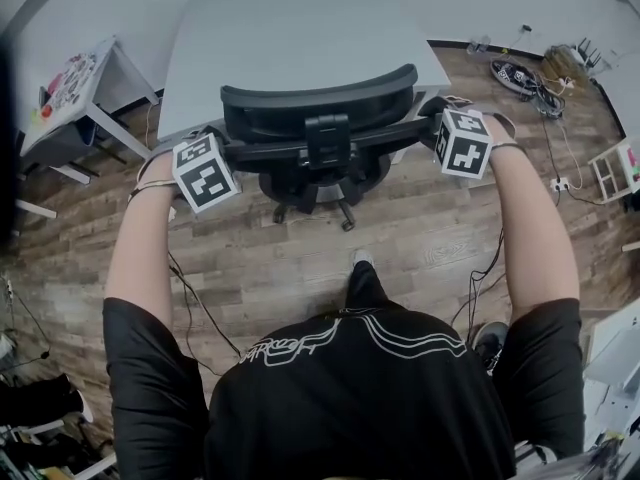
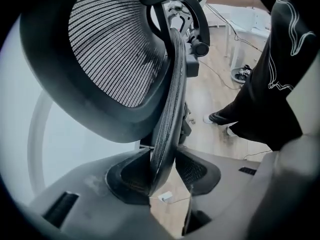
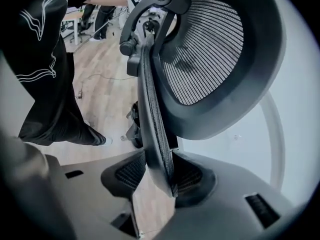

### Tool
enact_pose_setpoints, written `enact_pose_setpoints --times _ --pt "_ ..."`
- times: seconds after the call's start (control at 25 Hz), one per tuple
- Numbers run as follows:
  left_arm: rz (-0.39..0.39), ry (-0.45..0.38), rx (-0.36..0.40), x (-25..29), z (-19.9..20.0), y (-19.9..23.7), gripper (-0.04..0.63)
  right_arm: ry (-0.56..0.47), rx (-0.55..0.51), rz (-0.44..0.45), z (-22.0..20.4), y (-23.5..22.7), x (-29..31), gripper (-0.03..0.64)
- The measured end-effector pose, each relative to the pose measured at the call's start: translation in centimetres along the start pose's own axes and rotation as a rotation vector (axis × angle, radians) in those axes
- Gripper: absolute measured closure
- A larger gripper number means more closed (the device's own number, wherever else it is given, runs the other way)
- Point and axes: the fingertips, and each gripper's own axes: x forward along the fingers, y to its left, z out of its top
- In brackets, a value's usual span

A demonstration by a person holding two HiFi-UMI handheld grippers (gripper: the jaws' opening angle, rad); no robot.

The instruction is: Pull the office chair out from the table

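A black mesh office chair (image 1: 320, 98) stands with its back toward me at the pale grey table (image 1: 300, 28). Its headrest curves above the thin backrest top (image 1: 330, 148). My left gripper (image 1: 226, 144) is at the backrest's left end and my right gripper (image 1: 434, 120) at its right end. In the left gripper view the backrest edge (image 2: 170, 109) runs down between the jaws of the left gripper (image 2: 162, 176), whose pads are pressed on it. The right gripper (image 3: 159, 176) likewise clamps the backrest edge (image 3: 152, 114). The headrest mesh (image 2: 115, 49) fills the view above.
The chair's castor base (image 1: 320, 190) shows on the wood floor just in front of my foot (image 1: 362, 260). A small white side table (image 1: 80, 78) stands at the left. Cables and clutter (image 1: 525, 73) lie at the right, near a white rack (image 1: 612, 168).
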Motion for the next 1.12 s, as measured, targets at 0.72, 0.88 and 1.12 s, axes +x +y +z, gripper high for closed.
enact_pose_setpoints --times 0.72,0.88,1.12 --pt "-0.005 0.01 0.015 -3.8 -2.2 -3.3 0.44 0.052 0.031 0.087 2.2 3.4 -3.4 0.434" --pt "0.019 0.017 0.015 -3.4 -3.6 -5.3 0.44 0.073 0.045 0.075 3.2 5.7 -3.3 0.434" --pt "0.046 0.037 -0.008 -4.0 -4.2 -6.6 0.434 0.058 0.042 0.079 3.6 7.4 -4.5 0.434"
